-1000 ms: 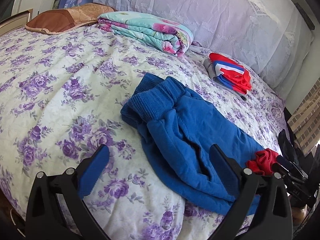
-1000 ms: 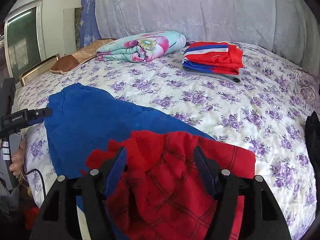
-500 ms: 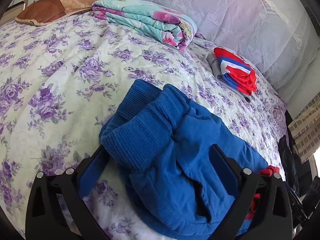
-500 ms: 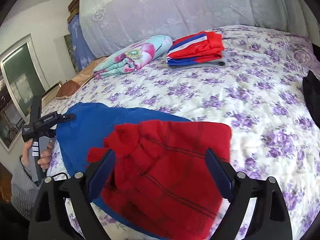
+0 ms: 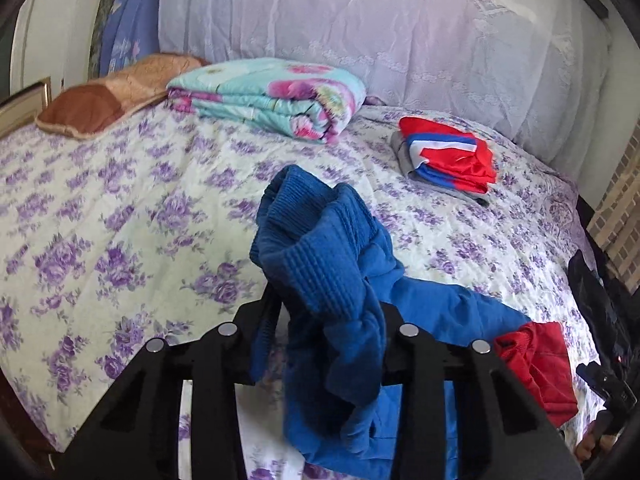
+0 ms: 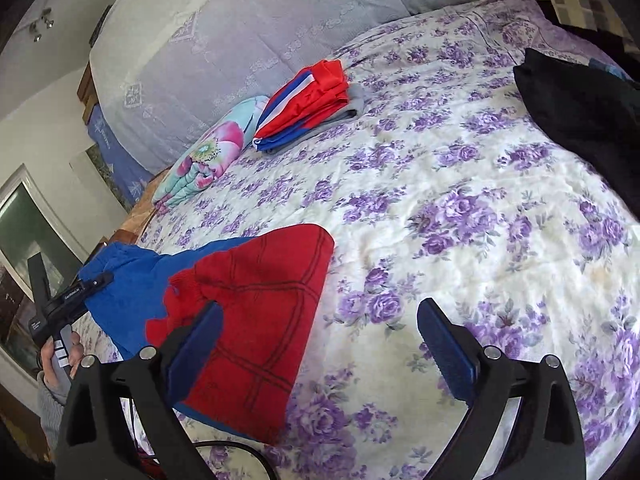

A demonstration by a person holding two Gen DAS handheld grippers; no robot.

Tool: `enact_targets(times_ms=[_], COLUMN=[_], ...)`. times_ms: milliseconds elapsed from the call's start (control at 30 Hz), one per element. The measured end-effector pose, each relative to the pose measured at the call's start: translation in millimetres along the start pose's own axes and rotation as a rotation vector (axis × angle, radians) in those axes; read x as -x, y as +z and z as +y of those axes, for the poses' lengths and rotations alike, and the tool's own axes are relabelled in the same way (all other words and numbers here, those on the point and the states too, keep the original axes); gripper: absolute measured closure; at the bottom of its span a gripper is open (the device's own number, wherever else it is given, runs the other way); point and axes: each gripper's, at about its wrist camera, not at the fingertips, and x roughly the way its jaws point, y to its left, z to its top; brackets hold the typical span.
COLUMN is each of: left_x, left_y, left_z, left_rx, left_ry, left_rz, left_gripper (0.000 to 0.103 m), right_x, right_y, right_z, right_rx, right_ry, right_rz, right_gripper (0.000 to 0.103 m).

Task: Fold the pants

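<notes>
Blue pants [image 5: 320, 264] lie on the purple-flowered bedspread [image 5: 100, 220]. My left gripper [image 5: 330, 308] is closing, its jaws pinching the ribbed waistband, which is bunched and lifted off the bed. The legs trail to the right, where a red cloth with dark lines [image 5: 536, 364] lies on their end. In the right wrist view that red cloth [image 6: 260, 300] rests over the blue pants [image 6: 120, 300]. My right gripper [image 6: 320, 312] is opening wide above bare bedspread; its left finger [image 6: 196, 340] stands at the cloth's edge, with nothing between the jaws.
A folded floral quilt [image 5: 272, 96] and a brown pillow [image 5: 104, 100] lie at the head of the bed. A folded red, white and blue stack [image 5: 448, 152] sits at the back right. A black garment [image 6: 580, 120] lies at the bed's right edge.
My left gripper moved over the waistband, closed on it and raised it. My right gripper let go of the red cloth, opened wider, rolled and slid off it to the right.
</notes>
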Motion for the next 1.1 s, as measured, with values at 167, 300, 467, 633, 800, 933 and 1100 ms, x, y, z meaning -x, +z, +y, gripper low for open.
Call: enact_targets(times_ms=[167, 300, 467, 633, 800, 933, 1100], left_x=[33, 40, 18, -22, -10, 8, 35], left_y=[12, 4, -41, -101, -91, -58, -50], left_z=[-72, -147, -240, -280, -258, -226, -231], left_rx=[-0.17, -0.326, -0.512, -0.645, -0.551, -0.387, -0.365], left_ry=[-0.051, -0.112, -0.163, -0.144, -0.201, -0.27, -0.379], left_rz=[-0.068, -0.071, -0.017, 0.105, 0.134, 0.126, 0.065], left_gripper=[0.067, 0.067, 0.067, 0.055, 0.043, 0.033, 0.014], right_x=[13, 27, 45, 59, 57, 50, 51], right_y=[-2, -4, -2, 3, 4, 3, 4], right_z=[-10, -20, -32, -41, -48, -52, -52], right_rx=[-0.013, -0.041, -0.063, -0.077, -0.098, -0.115, -0.115], right_ry=[0.023, 0.04, 0.029, 0.028, 0.022, 0.026, 0.026], right_rz=[-0.036, -0.078, -0.118, -0.165, -0.164, -0.143, -0.144], right_gripper=[0.005, 0.005, 0.005, 0.004, 0.004, 0.004, 0.004])
